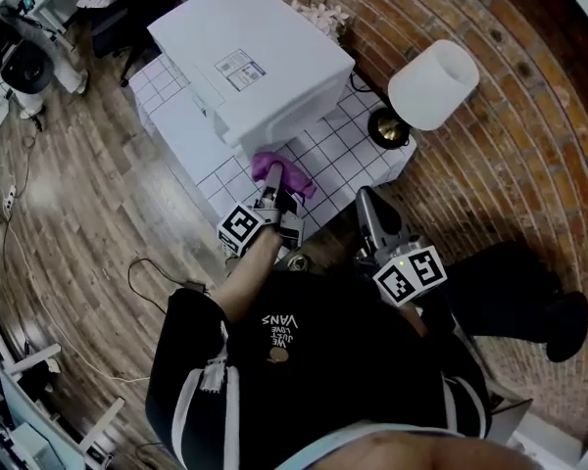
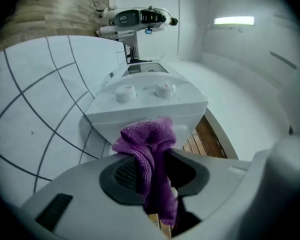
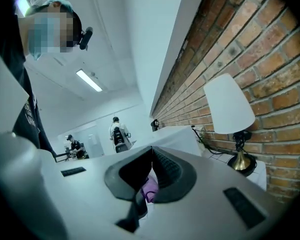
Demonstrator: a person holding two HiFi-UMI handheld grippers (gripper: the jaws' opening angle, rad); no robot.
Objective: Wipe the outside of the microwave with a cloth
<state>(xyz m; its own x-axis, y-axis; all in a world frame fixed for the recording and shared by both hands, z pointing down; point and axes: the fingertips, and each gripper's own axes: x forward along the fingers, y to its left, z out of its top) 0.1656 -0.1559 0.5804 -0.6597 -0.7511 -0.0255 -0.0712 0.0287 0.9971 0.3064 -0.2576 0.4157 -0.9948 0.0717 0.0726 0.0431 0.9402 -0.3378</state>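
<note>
Left gripper [image 1: 271, 192] clamped on purple cloth [image 1: 280, 173], at white microwave's [image 1: 245, 62] front edge. Right gripper [image 1: 366, 202] jaws together, empty.

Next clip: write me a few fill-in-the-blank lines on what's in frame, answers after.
The left hand-held gripper is shut on a ___ cloth.
The microwave is ___ in colour.
The right hand-held gripper, shut, holds ___.
The lamp stands by a ___ wall.
Missing: purple; white; nothing; brick.
</note>
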